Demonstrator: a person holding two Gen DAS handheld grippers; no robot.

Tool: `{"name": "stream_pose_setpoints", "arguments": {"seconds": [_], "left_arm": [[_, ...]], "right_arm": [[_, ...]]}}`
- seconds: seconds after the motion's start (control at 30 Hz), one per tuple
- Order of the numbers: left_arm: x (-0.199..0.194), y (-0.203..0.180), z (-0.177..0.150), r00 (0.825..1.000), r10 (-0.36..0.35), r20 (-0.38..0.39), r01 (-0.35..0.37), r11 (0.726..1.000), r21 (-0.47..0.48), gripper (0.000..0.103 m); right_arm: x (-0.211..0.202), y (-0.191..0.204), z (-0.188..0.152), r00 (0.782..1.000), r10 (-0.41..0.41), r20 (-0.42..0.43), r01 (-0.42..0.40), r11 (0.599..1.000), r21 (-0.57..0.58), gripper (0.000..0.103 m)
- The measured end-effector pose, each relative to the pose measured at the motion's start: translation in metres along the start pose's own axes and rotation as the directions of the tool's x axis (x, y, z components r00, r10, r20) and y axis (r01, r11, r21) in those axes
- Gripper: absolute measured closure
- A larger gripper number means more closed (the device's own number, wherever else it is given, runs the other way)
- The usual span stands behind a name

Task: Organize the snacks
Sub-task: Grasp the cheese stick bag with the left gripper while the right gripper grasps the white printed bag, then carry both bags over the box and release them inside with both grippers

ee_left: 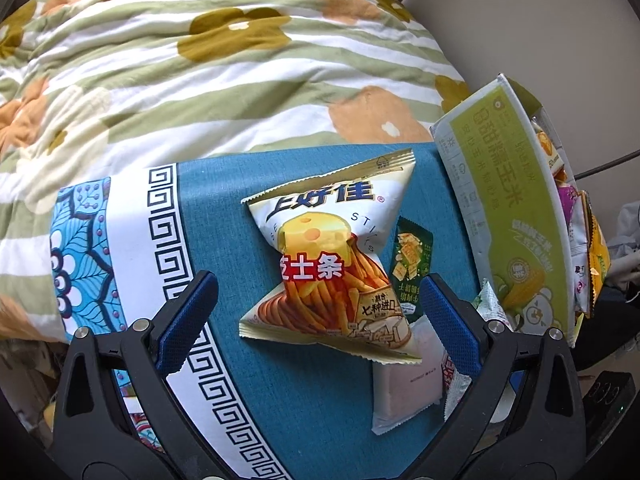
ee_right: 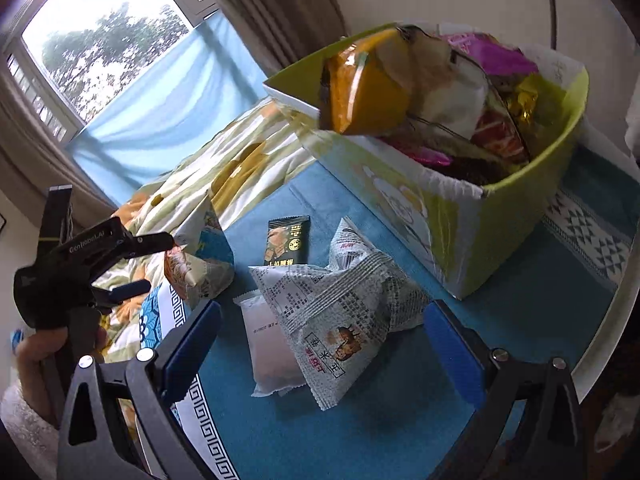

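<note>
A cheese-stick bag (ee_left: 332,256) lies on the blue tablecloth (ee_left: 224,240), just ahead of and between the fingers of my open left gripper (ee_left: 318,320). Beside it lie a small dark green packet (ee_left: 412,268) and a pale pink packet (ee_left: 408,380). In the right wrist view my right gripper (ee_right: 324,344) is open around a white newsprint-patterned bag (ee_right: 340,312), which lies on the pale packet (ee_right: 272,352). The dark packet (ee_right: 288,240) lies farther back. The left gripper (ee_right: 160,264) shows at the left, open at the cheese-stick bag (ee_right: 200,256). A green box (ee_right: 440,216) holds several snacks.
The green box (ee_left: 508,208) stands at the table's right side, with an orange bag (ee_right: 360,92) sticking out over its rim. A floral quilt (ee_left: 240,80) lies beyond the table's far edge. A window (ee_right: 100,40) and curtains are behind. A hand (ee_right: 36,356) holds the left gripper.
</note>
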State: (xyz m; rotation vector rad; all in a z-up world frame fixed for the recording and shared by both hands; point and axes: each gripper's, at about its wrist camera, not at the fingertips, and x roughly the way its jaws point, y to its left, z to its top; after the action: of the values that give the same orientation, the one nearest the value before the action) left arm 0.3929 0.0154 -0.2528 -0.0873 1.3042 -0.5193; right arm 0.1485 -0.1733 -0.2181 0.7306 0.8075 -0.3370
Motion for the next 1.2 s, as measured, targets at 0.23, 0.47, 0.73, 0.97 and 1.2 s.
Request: {"name": "stream_pose_setpoints", "arguments": {"seconds": [0.23,0.47,0.73,0.97,1.2], "left_arm": [[0.026,0.005,0.005,0.999,0.0,-0.043,0.0,1.0,0.018,0.011],[0.042,0.005,-0.004,0.996,0.007,-0.09,-0.002,0.999,0.05,0.038],[0.034,-0.004,-0.015,0.997,0.042,-0.068,-0.033,0.991,0.128,0.05],[0.027,-0.006,-0.028,0.997,0.053,-0.062,-0.043,0.987,0.152,0.056],[0.011,-0.002,-0.039,0.997,0.067,-0.03,-0.062,0.989,0.135,0.056]], "right_arm": [[0.016,-0.027,0.0,0.999,0.041,0.016,-0.043,0.971,0.235,0.002],[0.034,-0.045,-0.001,0.998,0.06,0.003,-0.056,0.92,0.388,0.002],[0.042,-0.05,0.003,0.998,0.063,-0.007,-0.055,0.913,0.404,0.007],[0.044,-0.058,0.003,0.996,0.086,-0.036,-0.065,0.918,0.392,0.024],[0.037,-0.061,0.003,0.989,0.137,-0.058,-0.11,0.935,0.336,0.046]]}}
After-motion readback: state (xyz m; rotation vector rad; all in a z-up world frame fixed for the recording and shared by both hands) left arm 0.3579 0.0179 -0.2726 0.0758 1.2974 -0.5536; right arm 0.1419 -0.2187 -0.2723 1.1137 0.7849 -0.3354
